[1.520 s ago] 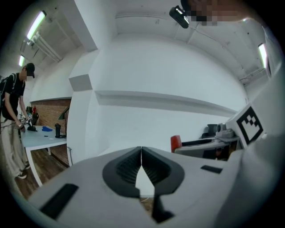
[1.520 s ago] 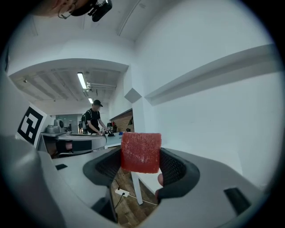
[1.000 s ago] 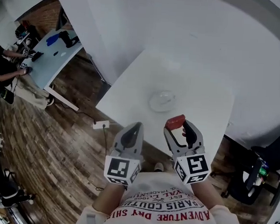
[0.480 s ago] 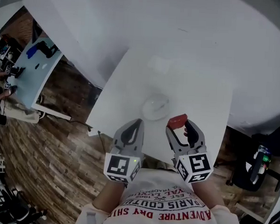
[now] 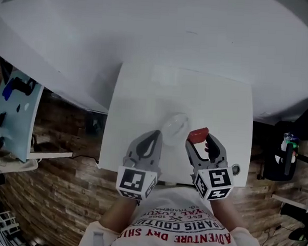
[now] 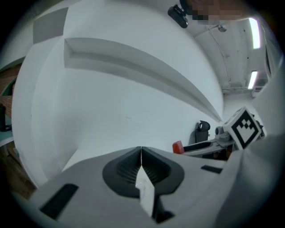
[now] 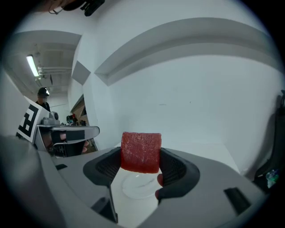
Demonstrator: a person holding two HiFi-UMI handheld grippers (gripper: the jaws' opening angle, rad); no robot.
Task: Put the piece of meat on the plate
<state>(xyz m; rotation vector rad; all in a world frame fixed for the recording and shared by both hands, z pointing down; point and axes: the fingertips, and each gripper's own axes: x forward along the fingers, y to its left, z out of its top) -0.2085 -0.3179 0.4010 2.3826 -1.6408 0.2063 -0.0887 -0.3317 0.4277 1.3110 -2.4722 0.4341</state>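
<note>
A red block of meat (image 7: 141,152) is clamped between the jaws of my right gripper (image 7: 141,162). In the head view that gripper (image 5: 199,138) holds the meat (image 5: 198,134) just right of a clear glass plate (image 5: 175,125) on the white table (image 5: 139,108). The plate (image 7: 136,187) shows below the meat in the right gripper view. My left gripper (image 5: 153,137) hovers left of the plate, jaws pressed together with nothing between them. From the left gripper view (image 6: 140,156) the meat (image 6: 178,146) appears at the right.
The small white table stands against a white wall, with wooden floor (image 5: 51,191) to its left and front. A small round metal thing (image 5: 236,169) lies near the table's front right corner. A dark chair (image 5: 284,159) stands to the right.
The view has swung so the table now sits square ahead. Both grippers have moved forward over the table's front part; the right one still carries the meat, now beside the plate.
</note>
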